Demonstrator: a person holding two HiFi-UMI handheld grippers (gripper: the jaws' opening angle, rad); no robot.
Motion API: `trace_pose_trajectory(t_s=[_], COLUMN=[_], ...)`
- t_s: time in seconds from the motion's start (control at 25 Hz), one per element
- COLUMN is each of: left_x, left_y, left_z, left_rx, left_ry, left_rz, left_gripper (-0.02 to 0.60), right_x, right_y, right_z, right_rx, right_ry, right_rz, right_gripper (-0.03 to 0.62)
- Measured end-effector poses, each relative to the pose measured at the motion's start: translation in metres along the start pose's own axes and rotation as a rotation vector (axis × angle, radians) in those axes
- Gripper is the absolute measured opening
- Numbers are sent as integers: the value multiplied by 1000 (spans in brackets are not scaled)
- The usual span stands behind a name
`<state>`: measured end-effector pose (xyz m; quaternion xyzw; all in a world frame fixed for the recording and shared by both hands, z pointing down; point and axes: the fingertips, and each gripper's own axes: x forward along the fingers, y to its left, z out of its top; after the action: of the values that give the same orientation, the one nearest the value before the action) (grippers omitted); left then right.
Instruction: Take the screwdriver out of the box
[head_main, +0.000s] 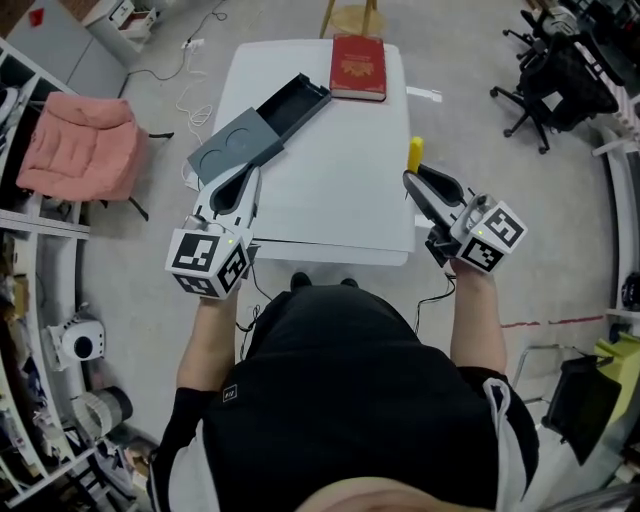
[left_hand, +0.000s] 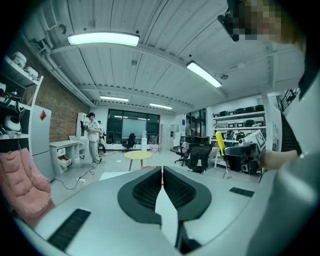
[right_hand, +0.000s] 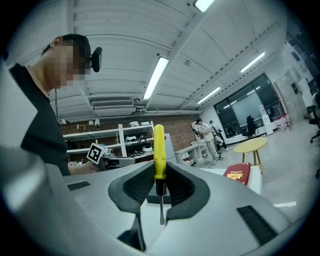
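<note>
The right gripper (head_main: 412, 180) has the screwdriver (head_main: 415, 153), and it's a firm pinch: in the right gripper view both jaws are closed narrowly on the screwdriver (right_hand: 158, 150) right where the yellow handle meets the dark collar, with the handle sticking up past the tips and the thin metal shaft hanging down between the pads. From the head view the tool sits over the near right edge of the white table (head_main: 340, 190), well apart from the gray box (head_main: 262, 125), which lies open at the far left of the tabletop with its dark tray slid out. Over on the other side, the left gripper (head_main: 252, 175) is held above the table's near left corner, and the left gripper view shows its jaws pressed together with nothing between them. A red book (head_main: 358, 66) rests at the far edge of the table.
</note>
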<state>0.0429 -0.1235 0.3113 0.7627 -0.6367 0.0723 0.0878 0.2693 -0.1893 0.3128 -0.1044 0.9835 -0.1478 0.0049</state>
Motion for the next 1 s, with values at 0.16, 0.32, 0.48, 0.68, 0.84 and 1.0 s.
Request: trace_pose_trajectory(t_s=[0.16, 0.32, 0.48, 0.68, 0.84, 1.0], left_x=[-4, -7, -6, 3, 2, -2], left_y=[11, 26, 45, 61, 61, 62], left_z=[-1, -2, 2, -2, 0, -1], left_rx=[-2, 0, -37, -3, 17, 12], left_ry=[-17, -22, -45, -28, -26, -24], left_rz=[5, 18, 41, 61, 59, 58], left_gripper=[23, 23, 23, 23, 23, 23], right_x=[5, 10, 20, 32, 33, 34], right_y=[6, 8, -2, -8, -8, -5], right_z=[1, 9, 17, 21, 17, 13], right_rx=[-1, -27, -86, -103, -121, -129], right_ry=[-23, -45, -59, -95, -79, -72], right_rz=[-20, -43, -93, -114, -123, -137], right_gripper=[83, 83, 83, 83, 83, 83])
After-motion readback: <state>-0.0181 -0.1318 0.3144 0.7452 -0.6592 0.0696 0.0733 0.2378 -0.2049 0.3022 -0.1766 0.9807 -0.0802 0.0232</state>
